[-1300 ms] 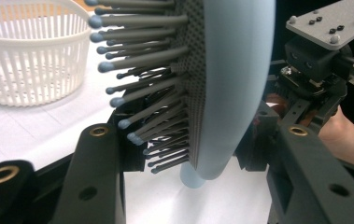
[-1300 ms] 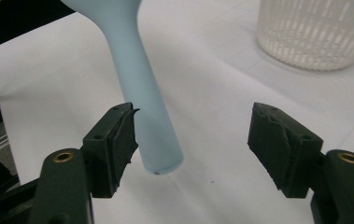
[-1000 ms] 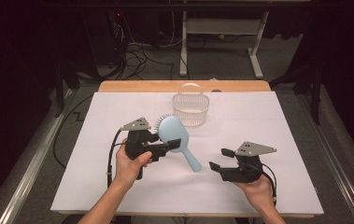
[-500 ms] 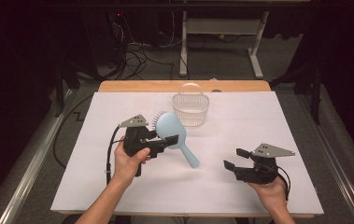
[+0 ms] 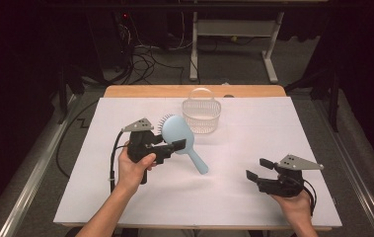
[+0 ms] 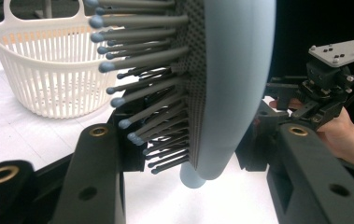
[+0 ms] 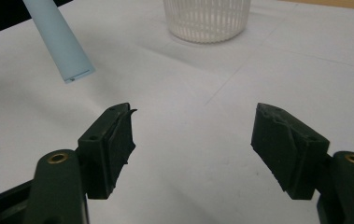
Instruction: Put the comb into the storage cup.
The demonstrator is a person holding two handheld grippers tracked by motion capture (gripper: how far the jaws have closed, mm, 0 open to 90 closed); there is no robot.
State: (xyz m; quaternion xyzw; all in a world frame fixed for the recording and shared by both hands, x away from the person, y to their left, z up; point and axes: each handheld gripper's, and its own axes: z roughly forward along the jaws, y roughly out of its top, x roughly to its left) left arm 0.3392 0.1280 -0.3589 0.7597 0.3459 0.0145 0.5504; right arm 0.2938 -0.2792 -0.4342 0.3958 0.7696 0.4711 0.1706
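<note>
From the high view, the left gripper (image 5: 168, 149) is clamped on the head of a light blue hairbrush (image 5: 180, 138), lifting it clear of the white table (image 5: 125, 197); the handle slants down and toward the right side, its tip hanging in the air above the sheet. Just behind the brush stands a small white basket (image 5: 202, 116), upright near the far edge, close to the brush head but not touching it. The right gripper (image 5: 259, 169) sits low over the near right part of the table, well apart from the brush, its jaws spread and empty. In the left gripper view, the two black jaws pinch the brush across its head, one on the bristle side, one on the smooth back, with the bristles (image 6: 137, 88) pointing toward the basket (image 6: 44, 70); the other hand and its gripper (image 6: 324, 88) show farther off at the right. In the right gripper view, the jaws stand wide with bare white table between them, the handle's end (image 7: 65, 49) hangs at upper left, and the basket's base (image 7: 207, 18) sits ahead. The risk, as I judge it, lies in the grip: springy bristles give under the pad, so the long handle could swing or the brush could slip if tilted quickly; lowering it carelessly could also knock the light basket over.
</note>
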